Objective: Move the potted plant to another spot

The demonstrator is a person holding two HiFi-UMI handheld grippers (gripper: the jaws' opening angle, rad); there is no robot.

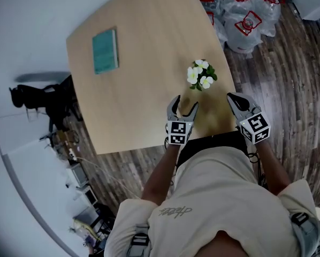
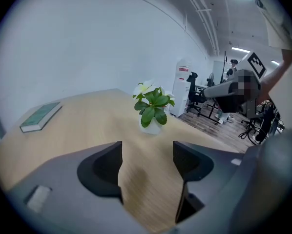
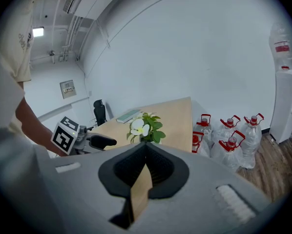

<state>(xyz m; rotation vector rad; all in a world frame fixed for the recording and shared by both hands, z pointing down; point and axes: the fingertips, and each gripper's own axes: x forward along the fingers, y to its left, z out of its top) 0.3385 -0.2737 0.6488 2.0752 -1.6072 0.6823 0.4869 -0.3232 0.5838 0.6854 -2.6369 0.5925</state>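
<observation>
While the leafy potted plant point(image 1: 201, 75) sits ahead on the wooden bench point(image 1: 144, 47), left gripper's point(image 1: 184, 104) fingers gape empty; right gripper's point(image 1: 233, 97) touch.

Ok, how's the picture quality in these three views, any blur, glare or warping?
Head view: even light, wide-angle lens bows the table edges, white flowers on the plant nearly washed out. Left gripper view: dark round border, nearest table surface smeared, plant sharp. Right gripper view: same round border, a ceiling light glares upper left, water bottles sharp.
</observation>
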